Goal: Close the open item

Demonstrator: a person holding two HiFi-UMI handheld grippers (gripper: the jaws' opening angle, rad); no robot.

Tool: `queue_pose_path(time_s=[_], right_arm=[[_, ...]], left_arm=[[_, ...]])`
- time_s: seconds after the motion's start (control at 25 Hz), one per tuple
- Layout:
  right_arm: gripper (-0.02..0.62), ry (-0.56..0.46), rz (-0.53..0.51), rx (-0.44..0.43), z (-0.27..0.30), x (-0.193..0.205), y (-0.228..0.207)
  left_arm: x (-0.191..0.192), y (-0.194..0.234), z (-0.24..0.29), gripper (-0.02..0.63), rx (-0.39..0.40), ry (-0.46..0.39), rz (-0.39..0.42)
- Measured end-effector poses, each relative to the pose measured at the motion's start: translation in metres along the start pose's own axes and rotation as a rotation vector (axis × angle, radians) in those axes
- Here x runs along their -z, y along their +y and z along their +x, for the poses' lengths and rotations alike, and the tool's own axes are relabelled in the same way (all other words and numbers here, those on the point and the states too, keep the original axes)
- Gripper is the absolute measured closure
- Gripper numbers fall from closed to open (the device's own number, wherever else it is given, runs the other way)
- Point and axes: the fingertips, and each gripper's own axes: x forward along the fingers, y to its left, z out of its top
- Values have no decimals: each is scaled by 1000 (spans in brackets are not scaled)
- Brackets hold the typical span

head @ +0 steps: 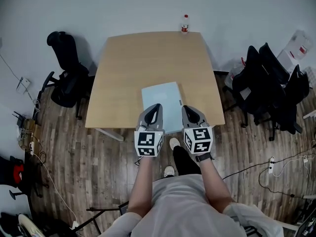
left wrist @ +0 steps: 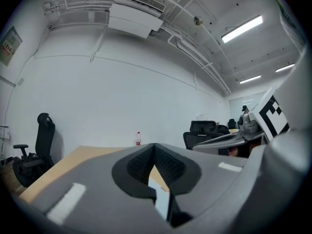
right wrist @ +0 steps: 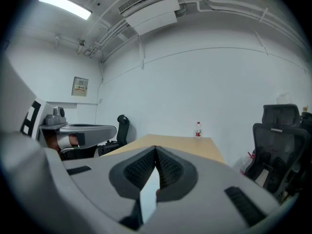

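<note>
Wooden table (head: 128,68) fills the middle of the head view. A pale blue flat item (head: 163,100) lies on the table close to its near edge, roughly centred. It looks flat against the top; we can't tell what kind of item it is.

We hold both grippers at the table's near edge. The left gripper (head: 157,106) is over the item's near left corner and the right gripper (head: 185,107) is over its near right corner. We can't tell whether either one touches the item.

In the left gripper view, the left gripper (left wrist: 154,146) has its jaws together with the tips meeting. Nothing is pinched between them. A sliver of the blue item (left wrist: 161,199) shows through the slot lower down.

In the right gripper view, the right gripper (right wrist: 156,150) is the same: jaws pressed together at the tips and holding nothing. The blue item (right wrist: 148,194) shows in the slot below.

A small bottle (head: 184,24) with a red label stands upright at the table's far edge, well apart from the item. It also shows in the left gripper view (left wrist: 138,139) and the right gripper view (right wrist: 198,129).

A black office chair (head: 66,78) stands off the table's left side. More black chairs (head: 269,83) crowd off its right side. The table stands on a plank floor (head: 113,167).
</note>
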Motion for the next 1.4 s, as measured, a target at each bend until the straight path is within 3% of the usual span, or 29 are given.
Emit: queue_pose_path(time_s=[0.64,0.96,1.4], right_arm=[[584,206,34,-65,107,63,-50],[584,307,64,-77,140,103,-69],[584,430,83,-94,166,154,-77]], left_arm=[[39,30,104,597,11,118,-9],[81,29,141,597,45,218,-18],[114,34,172,597,67,287,-59]])
